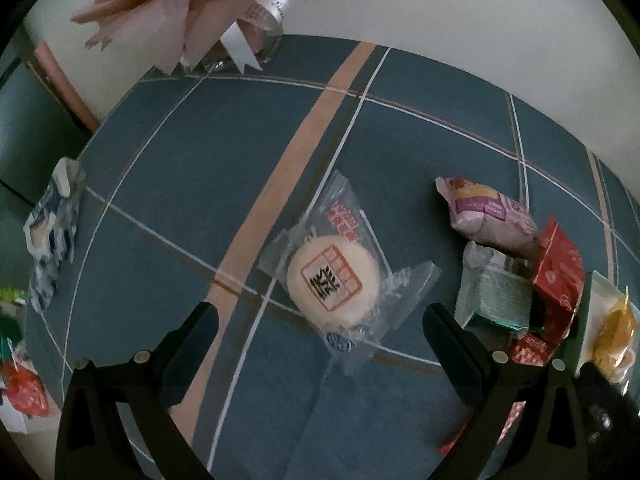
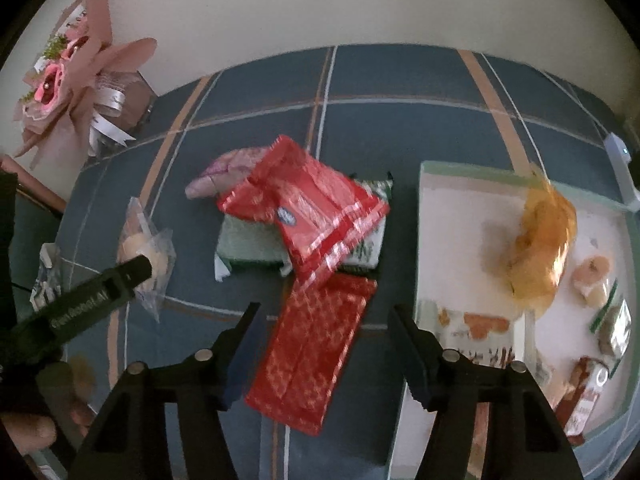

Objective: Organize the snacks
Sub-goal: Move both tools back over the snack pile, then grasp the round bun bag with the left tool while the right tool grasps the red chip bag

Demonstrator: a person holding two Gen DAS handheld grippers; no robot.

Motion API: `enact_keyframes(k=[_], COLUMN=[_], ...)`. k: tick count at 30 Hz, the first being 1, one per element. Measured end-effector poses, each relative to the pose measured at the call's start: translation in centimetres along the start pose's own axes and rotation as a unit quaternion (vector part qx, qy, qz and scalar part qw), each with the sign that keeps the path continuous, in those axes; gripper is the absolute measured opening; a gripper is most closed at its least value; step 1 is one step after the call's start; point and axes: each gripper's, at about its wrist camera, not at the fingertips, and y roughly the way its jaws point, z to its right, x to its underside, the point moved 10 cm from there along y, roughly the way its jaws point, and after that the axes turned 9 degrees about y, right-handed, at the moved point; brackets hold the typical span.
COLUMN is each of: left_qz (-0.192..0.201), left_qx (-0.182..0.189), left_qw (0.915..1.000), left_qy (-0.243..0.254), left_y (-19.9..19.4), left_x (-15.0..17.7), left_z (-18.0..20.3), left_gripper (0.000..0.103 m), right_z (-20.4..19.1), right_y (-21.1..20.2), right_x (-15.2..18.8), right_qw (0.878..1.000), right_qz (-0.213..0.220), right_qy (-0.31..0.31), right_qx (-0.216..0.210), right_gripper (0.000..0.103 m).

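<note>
Right claw (image 2: pixel 324 320) straddles red packet (image 2: pixel 316 344) — only its view shows the tray (image 2: pixel 424 240).

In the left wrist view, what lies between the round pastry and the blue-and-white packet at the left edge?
Only bare tablecloth, crossed by its tan stripe and thin white lines. No snack lies between the round pastry and the blue-and-white packet; the left wrist view shows this.

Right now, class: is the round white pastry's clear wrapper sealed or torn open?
Apparently sealed: the round white pastry lies flat inside its intact clear wrapper; no tear shows.
</note>
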Motion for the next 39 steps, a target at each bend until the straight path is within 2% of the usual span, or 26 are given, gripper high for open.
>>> enact_keyframes(k=[4,9,12,13,18,21,24,26,27,29,31,39], left_qz=[-0.005,-0.009,-0.004,-0.003,-0.005,-0.006,-0.003,0.0,0.0,0.002,0.004,0.003], left_qx=[0.004,0.029,0.039,0.039,0.05,0.044,0.044,0.044,0.048,0.047,0.046,0.068], left_qw=[0.9999,0.9995,0.9991,0.9991,0.9986,0.9988,0.9989,0.9989,0.9988,0.9988,0.9988,0.9977], left_qy=[0.011,0.009,0.016,0.018,0.018,0.018,0.015,0.014,0.013,0.014,0.015,-0.006], left_y=[0.9,1.9,2.2,2.2,3.0,3.1,2.9,2.7,2.8,2.8,2.8,2.3], left_x=[-0.4,-0.9,-1.3,-1.4,-1.9,-1.9,-2.0,-2.2,-2.2,-2.2,-2.3,-1.8], left_z=[0.4,1.1,1.7,1.8,2.2,2.0,1.9,1.9,2.0,2.0,1.9,2.0], left_gripper=[0.102,0.102,0.101,0.101,0.1,0.099,0.095,0.09,0.088,0.078,0.073,0.067], right_z=[-0.5,-1.7,-2.1,-2.2,-2.8,-2.9,-3.2,-3.3,-3.4,-3.4,-3.5,-2.6], right_y=[0.3,1.4,2.2,2.5,3.7,4.2,4.6,4.7,4.8,4.7,4.6,3.6], right_x=[-1.8,-4.0,-5.3,-5.6,-6.3,-6.2,-5.9,-5.6,-5.5,-5.4,-5.3,-4.2], right_qw=[1.0,0.998,0.997,0.997,0.995,0.994,0.993,0.994,0.994,0.993,0.994,0.995], right_qz=[0.007,-0.001,-0.008,-0.011,-0.027,-0.028,-0.031,-0.032,-0.032,-0.031,-0.03,-0.028], right_qy=[-0.027,-0.064,-0.076,-0.082,-0.101,-0.108,-0.109,-0.108,-0.109,-0.109,-0.109,-0.092], right_qx=[0.009,0.007,0.006,0.008,0.006,0.012,0.01,0.006,0.008,0.01,0.009,0.005], right_gripper=[0.067,0.067,0.073,0.075,0.076,0.076,0.075,0.065,0.064,0.063,0.062,0.061])
